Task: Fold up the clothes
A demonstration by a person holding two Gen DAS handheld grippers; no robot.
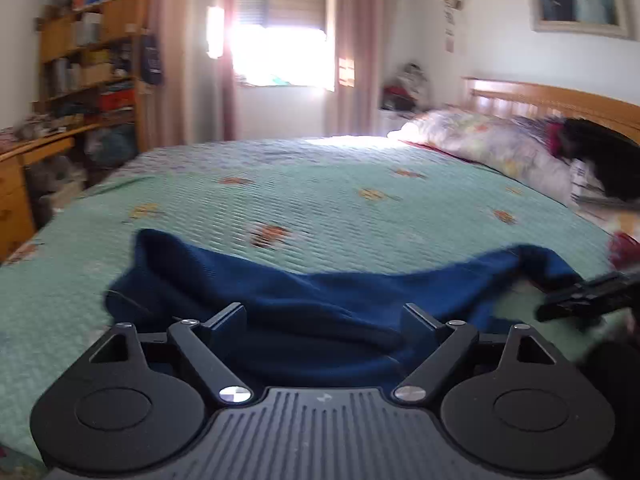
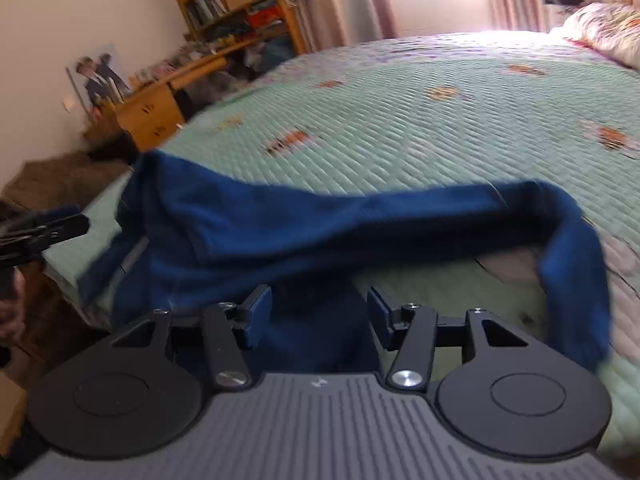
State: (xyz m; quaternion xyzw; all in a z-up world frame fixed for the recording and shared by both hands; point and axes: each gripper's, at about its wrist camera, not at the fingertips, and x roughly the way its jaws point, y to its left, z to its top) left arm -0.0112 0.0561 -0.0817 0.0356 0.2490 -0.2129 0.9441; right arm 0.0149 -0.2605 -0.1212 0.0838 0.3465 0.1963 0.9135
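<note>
Dark-blue fleece garment (image 1: 304, 304) lies rumpled lower-centre on green quilted bed (image 1: 320, 184); left gripper (image 1: 325, 322) and right gripper (image 2: 319, 312) spread, empty. Next: flatten, regrasp edge.

A dark blue garment (image 1: 320, 304); a mint-green quilted bedspread (image 1: 320, 184) with scattered orange motifs; black grippers.

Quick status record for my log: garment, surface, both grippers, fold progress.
garment: blue garment, rumpled, lying near the bed's close edge
surface: green quilted bedspread
left gripper: jaws wide apart, blue cloth between them, pads not pressing on it
right gripper: jaws apart, blue cloth between them, not clamped
sleeve: one long part curls off toward the right in the right wrist view
fold progress: no neat fold visible yet
image quality: motion blur in both views
</note>
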